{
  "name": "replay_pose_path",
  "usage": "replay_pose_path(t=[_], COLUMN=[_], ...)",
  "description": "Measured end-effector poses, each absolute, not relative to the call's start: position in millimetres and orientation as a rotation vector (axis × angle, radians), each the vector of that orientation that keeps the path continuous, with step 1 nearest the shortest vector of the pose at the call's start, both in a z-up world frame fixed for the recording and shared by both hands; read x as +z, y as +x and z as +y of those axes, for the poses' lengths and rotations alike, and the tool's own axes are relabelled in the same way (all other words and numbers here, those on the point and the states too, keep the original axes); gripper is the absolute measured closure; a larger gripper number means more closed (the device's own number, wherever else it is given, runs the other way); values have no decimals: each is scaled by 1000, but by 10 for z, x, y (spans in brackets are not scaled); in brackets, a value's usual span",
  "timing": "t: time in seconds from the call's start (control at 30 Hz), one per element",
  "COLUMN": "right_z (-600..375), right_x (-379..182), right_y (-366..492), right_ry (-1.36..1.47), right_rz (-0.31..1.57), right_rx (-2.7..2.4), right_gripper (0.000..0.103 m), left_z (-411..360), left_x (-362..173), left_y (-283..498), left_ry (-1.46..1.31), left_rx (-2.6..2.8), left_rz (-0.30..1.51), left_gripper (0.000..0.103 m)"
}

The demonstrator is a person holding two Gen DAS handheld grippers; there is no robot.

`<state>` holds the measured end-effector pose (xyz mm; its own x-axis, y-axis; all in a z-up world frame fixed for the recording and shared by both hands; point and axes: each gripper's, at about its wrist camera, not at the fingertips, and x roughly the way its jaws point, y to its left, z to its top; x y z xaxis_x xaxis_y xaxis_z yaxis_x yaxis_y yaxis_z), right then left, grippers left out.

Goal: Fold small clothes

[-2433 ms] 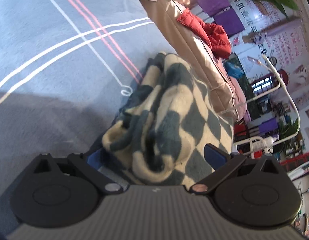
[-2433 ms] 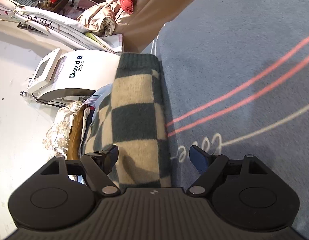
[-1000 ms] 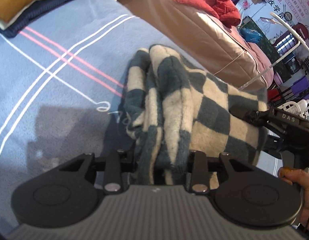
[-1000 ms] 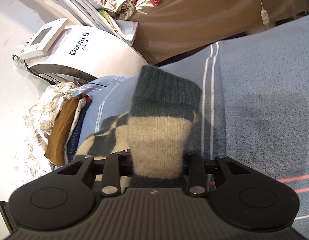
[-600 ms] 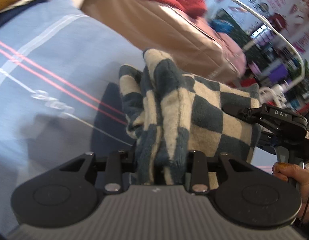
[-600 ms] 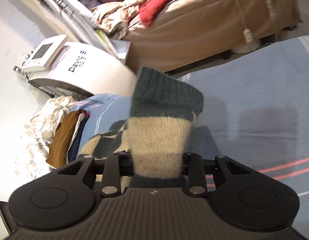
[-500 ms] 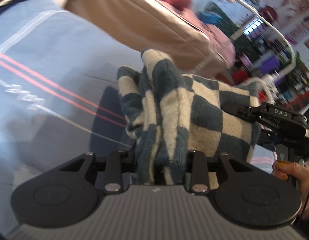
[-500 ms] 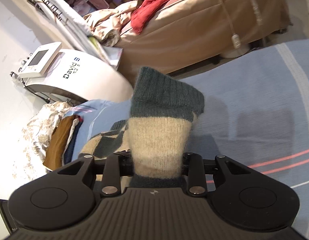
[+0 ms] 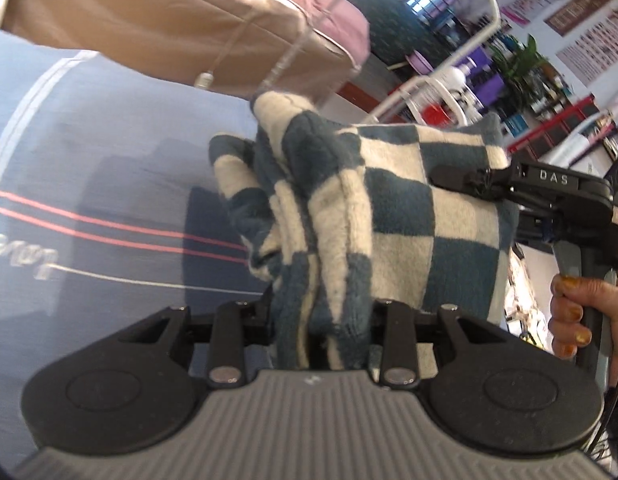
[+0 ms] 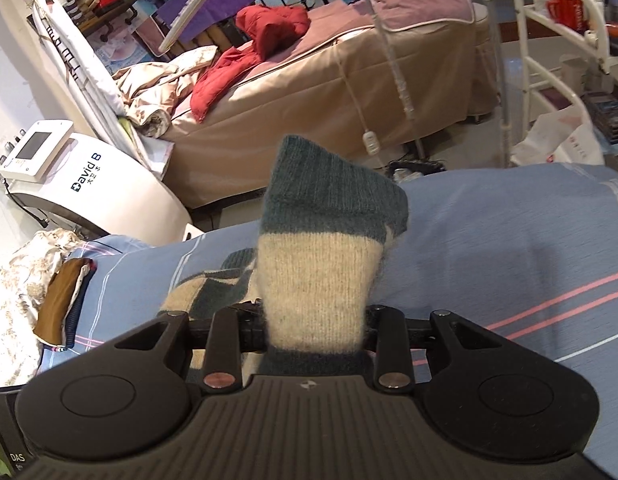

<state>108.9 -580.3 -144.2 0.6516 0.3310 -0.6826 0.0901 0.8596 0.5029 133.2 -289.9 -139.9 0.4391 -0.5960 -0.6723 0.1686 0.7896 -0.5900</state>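
A checked cream and dark green knitted garment hangs bunched between both grippers, lifted above the blue striped bedsheet. My left gripper is shut on its bunched folds. My right gripper is shut on a cream and green ribbed end of the garment. The right gripper also shows in the left wrist view, clamped on the garment's right edge, with the person's hand below it.
A folded brown and navy pile lies at the sheet's left edge. A tan massage bed with a red jacket stands behind. A white machine is at left, a white metal rack at right.
Both grippers closed on the garment and lifted it off the sheet. They have since swung it toward the tan bed side, still gripping it.
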Motion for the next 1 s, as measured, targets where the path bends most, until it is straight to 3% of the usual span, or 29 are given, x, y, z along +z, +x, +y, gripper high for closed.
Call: replay_pose_path(t=[0.7,1.0], right_z=[-7483,-7776], right_x=[-1573,-1734], right_y=[603,646], right_ry=[518,520], right_rz=[914,943], right_rx=[31,49], right_gripper=[48,47], left_z=[-5004,-5330], left_x=[-1216,-1226], left_y=[1060,1019], left_ry=[-295,-221], left_rx=[-661,-675], left_rz=[1083,1078], left_gripper=[70,69])
